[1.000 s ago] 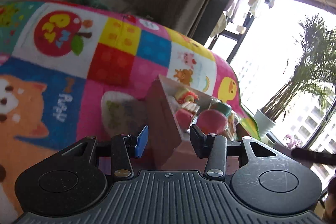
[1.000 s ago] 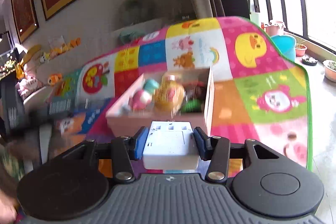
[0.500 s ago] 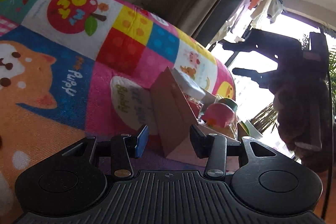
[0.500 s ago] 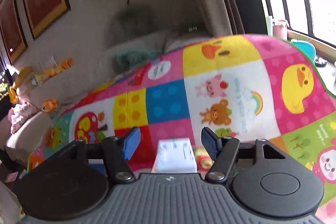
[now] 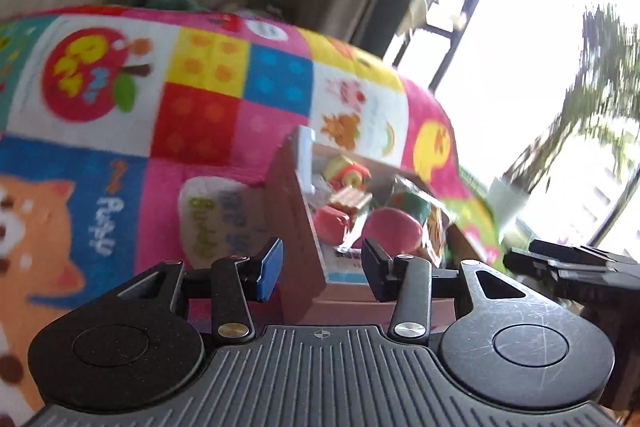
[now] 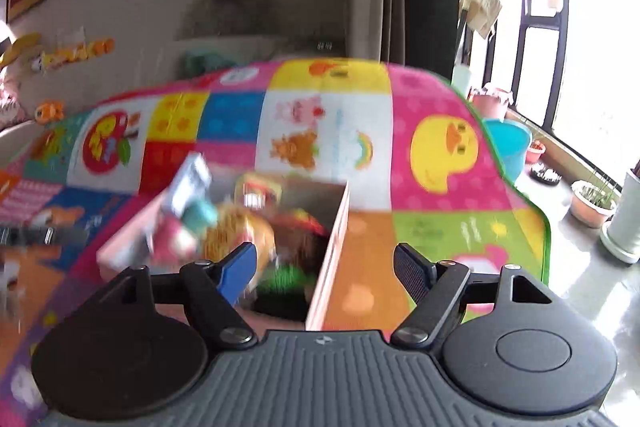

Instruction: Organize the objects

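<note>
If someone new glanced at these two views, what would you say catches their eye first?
The patchwork cartoon play mat fills both views with its yellow duck, apple and puppy panels. On it sits an open cardboard box crammed with toys, a white block leaning on its far-left wall. Both grippers, the left gripper and right gripper, hang open and empty over the box.

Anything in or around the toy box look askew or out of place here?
Yes: a white power strip leans tilted against the box's left wall, poking above the rim instead of lying flat among the toys. Both grippers, left and right, are open and hold nothing.
</note>
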`<move>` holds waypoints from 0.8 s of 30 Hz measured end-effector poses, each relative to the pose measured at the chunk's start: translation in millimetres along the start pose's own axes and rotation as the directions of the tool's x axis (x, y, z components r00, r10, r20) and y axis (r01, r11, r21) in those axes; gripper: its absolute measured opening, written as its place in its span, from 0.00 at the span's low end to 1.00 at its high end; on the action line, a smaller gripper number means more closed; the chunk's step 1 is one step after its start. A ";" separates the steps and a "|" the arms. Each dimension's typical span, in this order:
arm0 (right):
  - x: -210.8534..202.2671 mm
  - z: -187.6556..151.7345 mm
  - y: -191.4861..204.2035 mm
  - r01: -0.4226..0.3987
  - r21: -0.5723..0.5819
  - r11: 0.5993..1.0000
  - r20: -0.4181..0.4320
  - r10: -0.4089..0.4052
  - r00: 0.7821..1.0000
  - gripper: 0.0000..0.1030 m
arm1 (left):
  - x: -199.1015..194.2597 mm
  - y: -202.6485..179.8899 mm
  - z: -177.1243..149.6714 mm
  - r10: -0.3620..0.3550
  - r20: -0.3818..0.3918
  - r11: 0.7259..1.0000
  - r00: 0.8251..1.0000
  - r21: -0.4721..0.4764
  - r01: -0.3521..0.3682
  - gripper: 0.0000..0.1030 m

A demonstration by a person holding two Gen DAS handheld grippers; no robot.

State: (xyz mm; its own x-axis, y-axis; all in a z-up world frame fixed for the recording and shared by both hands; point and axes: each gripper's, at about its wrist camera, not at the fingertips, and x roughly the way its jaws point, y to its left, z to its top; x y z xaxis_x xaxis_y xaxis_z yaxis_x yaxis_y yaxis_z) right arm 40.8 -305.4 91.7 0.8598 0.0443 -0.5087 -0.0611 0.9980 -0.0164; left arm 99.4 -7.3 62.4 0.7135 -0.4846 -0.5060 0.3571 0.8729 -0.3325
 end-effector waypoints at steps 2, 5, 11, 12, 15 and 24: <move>2.1 -19.5 -0.1 -0.045 -0.002 0.999 -0.032 0.044 0.999 0.74 | 18.9 -14.7 7.2 0.089 -0.062 0.993 0.994 0.088 -0.084 0.46; 12.1 -40.9 8.0 -0.107 -0.017 0.994 -0.072 0.105 0.992 0.74 | 46.3 -22.5 9.7 0.225 -0.128 0.964 0.966 0.172 -0.202 0.46; 28.5 -45.9 27.2 -0.136 -0.025 0.990 -0.059 0.134 0.989 0.72 | 45.9 2.4 12.8 0.321 -0.173 0.945 0.931 0.116 -0.305 0.80; 31.2 -43.3 30.3 -0.137 -0.018 0.990 -0.054 0.135 0.989 0.72 | 39.7 6.1 13.0 0.335 -0.161 0.941 0.928 0.107 -0.321 0.80; 39.9 -36.0 39.3 -0.186 0.012 0.982 -0.051 0.187 0.981 0.72 | 24.5 19.6 13.5 0.371 -0.135 0.928 0.919 0.076 -0.364 0.80; 78.7 -6.6 94.6 -0.194 -0.011 0.981 -0.061 0.193 0.979 0.72 | 14.3 79.8 22.6 0.396 -0.087 0.912 0.914 -0.082 -0.403 0.94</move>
State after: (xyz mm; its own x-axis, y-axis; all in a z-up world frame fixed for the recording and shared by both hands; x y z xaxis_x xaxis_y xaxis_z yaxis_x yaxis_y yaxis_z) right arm 99.4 -207.8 44.4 0.7995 0.2330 -0.5536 -0.2323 0.9699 0.0728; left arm 151.7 56.7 46.6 0.7412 -0.1020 -0.6635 -0.0114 0.9863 -0.1644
